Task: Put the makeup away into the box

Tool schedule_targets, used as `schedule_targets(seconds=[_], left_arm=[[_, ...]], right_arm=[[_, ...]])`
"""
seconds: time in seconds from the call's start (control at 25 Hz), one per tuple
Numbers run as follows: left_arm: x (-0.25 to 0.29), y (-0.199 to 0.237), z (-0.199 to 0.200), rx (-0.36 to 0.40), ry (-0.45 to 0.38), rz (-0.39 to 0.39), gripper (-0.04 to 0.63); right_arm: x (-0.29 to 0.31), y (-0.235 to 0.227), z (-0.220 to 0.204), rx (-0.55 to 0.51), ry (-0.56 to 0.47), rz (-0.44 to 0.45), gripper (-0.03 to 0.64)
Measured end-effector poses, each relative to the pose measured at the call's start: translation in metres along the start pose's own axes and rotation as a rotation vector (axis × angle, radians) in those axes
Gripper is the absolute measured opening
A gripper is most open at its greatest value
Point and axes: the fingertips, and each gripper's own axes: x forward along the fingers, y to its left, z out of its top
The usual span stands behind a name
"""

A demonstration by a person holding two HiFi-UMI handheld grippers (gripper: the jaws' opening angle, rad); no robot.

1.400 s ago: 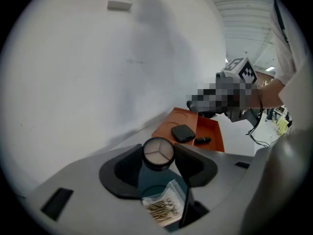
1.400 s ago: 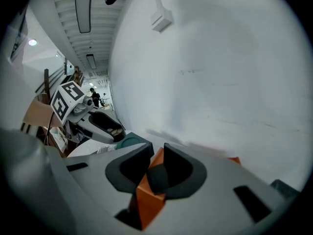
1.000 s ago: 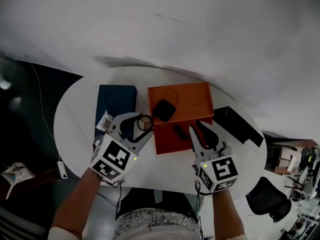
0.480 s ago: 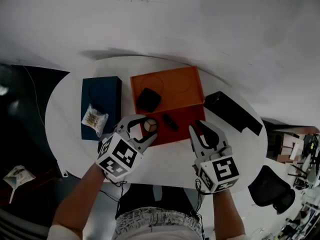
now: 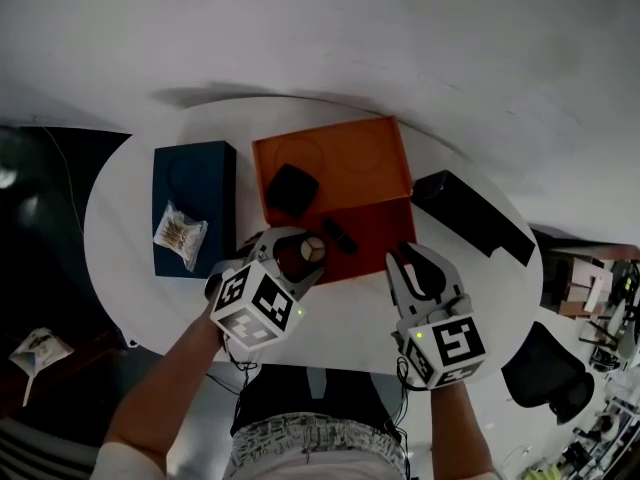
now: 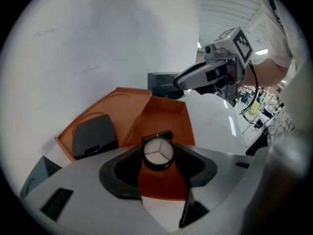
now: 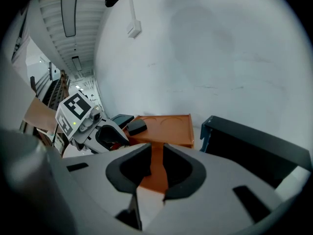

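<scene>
**Head view:** On the round white tabletop (image 5: 120,238), the left gripper (image 5: 305,251) pinches a small round makeup pot (image 5: 314,251) just inside the near wall of the open orange box (image 5: 360,153), which stands mid-table toward the far edge. A black compact (image 5: 291,188) and a slim dark tube (image 5: 338,235) already lie in the box. The right gripper (image 5: 415,263) hovers by the table's near-right edge. A blue box (image 5: 195,168) bearing a packet (image 5: 180,233) sits at the left edge, and a black box (image 5: 470,216) at the right.

**Left gripper view:** The pot (image 6: 158,153) is clamped by its sides, its pale three-part face toward the camera, with orange floor beneath it. The release looks best made low, on bare floor clear of the tube and compact. Only then should the claw spread, since a round pot let go from height could well roll or bounce out.

**Right gripper view:** The right claw is nearly pressed together, leaving a narrow slit with nothing in it. Only the orange box shows through the slit. It seems wisest to keep this gripper clear of the box mouth.
</scene>
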Motion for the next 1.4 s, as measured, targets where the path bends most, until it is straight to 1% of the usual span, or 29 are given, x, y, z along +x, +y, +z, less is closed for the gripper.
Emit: schedule_targets(seconds=[0.24,0.44,0.56,0.76,0.88,1.0,1.24,1.32,1.4], left_arm=[[0.009,-0.004,-0.011,0.091,0.092,0.008,0.232],[0.016,-0.004,-0.016,0.084,0.141,0.010,0.232],[0.019,-0.004,-0.020,0.113,0.180,0.020,0.232],[0.024,-0.008,-0.031,0.180,0.307,0.017,0.232],[0.025,-0.008,-0.035,0.197,0.353,0.022,0.232],[0.027,-0.008,-0.040,0.219,0.385,0.029,0.232],[0.028,-0.008,-0.042,0.270,0.419,0.045,0.236],[0.029,-0.009,-0.043,0.273,0.428,0.040,0.250],[0.029,-0.009,-0.042,0.254,0.417,0.033,0.250]], right_arm=[[-0.001,-0.009,-0.010,0.019,0.009,-0.009,0.083],[-0.002,-0.015,-0.012,0.025,0.015,-0.009,0.083],[-0.001,-0.017,-0.012,0.025,0.018,-0.007,0.083],[-0.001,-0.015,-0.013,0.024,0.025,0.003,0.083],[-0.003,-0.015,-0.013,0.024,0.024,0.005,0.083],[-0.005,-0.017,-0.012,0.026,0.023,0.002,0.084],[-0.008,-0.017,-0.015,0.030,0.027,-0.002,0.087],[-0.009,-0.016,-0.015,0.033,0.026,-0.002,0.088],[-0.009,-0.015,-0.015,0.029,0.024,0.000,0.089]])
